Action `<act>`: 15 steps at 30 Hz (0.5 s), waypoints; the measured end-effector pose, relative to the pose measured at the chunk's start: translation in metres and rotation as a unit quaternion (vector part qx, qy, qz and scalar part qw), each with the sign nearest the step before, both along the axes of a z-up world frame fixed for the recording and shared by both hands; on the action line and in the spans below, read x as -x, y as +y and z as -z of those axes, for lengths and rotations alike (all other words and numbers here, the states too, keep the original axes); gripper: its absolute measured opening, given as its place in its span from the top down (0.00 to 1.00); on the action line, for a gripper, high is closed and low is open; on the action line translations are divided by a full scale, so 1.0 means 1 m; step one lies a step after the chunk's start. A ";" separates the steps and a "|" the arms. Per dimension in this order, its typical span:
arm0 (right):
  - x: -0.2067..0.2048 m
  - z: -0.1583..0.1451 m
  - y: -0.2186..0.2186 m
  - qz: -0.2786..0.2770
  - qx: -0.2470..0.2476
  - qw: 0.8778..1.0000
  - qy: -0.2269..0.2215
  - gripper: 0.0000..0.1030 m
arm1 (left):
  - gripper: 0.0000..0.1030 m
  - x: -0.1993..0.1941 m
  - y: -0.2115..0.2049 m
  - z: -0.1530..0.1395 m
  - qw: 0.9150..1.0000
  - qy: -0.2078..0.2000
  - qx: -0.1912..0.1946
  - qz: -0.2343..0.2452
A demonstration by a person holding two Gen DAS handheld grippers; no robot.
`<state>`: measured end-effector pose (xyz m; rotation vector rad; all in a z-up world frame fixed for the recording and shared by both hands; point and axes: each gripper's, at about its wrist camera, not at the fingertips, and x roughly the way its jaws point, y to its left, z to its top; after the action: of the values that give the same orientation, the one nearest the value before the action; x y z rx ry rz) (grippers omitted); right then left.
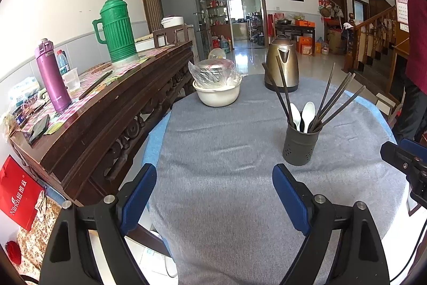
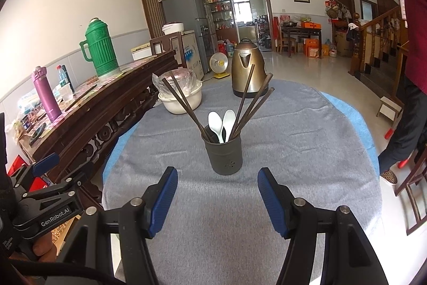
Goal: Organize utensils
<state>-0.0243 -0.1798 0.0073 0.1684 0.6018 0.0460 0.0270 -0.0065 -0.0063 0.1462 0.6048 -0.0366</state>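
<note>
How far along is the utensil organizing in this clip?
It looks finished or nearly so. The dark chopsticks and two white spoons all stand in the utensil holder on the grey tablecloth. Nothing is in hand: the left gripper and right gripper both have jaws open and empty. No loose utensils show on the cloth, so nothing visible is left.

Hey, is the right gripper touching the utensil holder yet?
Apart. In the right wrist view, the open right gripper sits short of the utensil holder, with a strip of grey tablecloth visible between both fingertips and its base.
</note>
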 end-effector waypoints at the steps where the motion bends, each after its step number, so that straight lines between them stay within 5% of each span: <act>1: -0.001 0.000 0.000 -0.001 0.000 1.000 0.000 0.36 | 0.14 -0.001 0.000 0.000 1.000 0.000 -0.002 -0.001; 15: -0.011 -0.002 -0.001 -0.003 0.002 1.000 0.002 0.36 | 0.14 -0.010 -0.007 -0.003 1.000 0.006 -0.004 0.003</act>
<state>-0.0137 -0.1809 0.0098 0.1624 0.6058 0.0501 0.0372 -0.0138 -0.0033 0.1563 0.6175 -0.0402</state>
